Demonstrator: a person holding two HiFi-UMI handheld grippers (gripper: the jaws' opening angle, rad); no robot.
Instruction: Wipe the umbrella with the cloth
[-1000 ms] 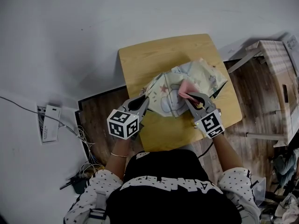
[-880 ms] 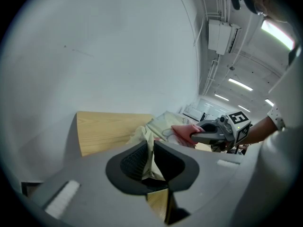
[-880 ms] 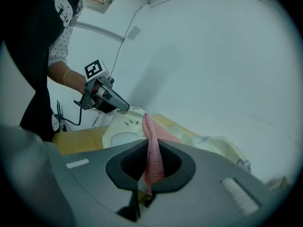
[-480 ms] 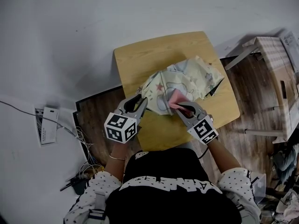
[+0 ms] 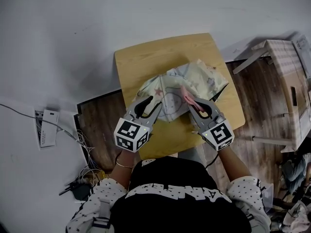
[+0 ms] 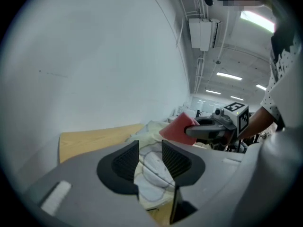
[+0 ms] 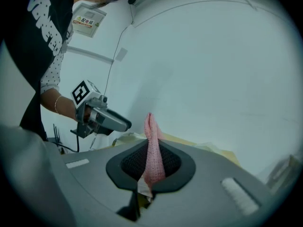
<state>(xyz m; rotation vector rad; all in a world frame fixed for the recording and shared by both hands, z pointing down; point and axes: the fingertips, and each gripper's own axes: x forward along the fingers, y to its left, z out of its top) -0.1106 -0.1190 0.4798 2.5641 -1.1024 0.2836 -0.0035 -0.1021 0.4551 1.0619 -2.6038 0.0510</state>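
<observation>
A cream umbrella point(image 5: 197, 76) with pale cartoon prints lies crumpled on a small wooden table point(image 5: 146, 59). My left gripper point(image 5: 149, 104) is at its near left edge. Its jaws have just been opening and now stand apart, with umbrella fabric point(image 6: 151, 171) showing in the gap and neither pad pressing on it. My right gripper point(image 5: 191, 100) is shut on a pink cloth point(image 5: 186, 92), held over the umbrella's middle. In the right gripper view the cloth point(image 7: 152, 134) stands up between the pads. The left gripper view shows the cloth point(image 6: 177, 127) just ahead of it.
A cardboard box point(image 5: 289, 76) stands on the wooden floor to the right of the table. A power strip point(image 5: 47, 130) and loose cables point(image 5: 82, 178) lie on the floor at the left. A pale wall runs behind the table's far edge.
The left jaws have opened off the umbrella's edge. Both grippers have risen a little, and the pink cloth has lifted off the fabric with the right gripper.
</observation>
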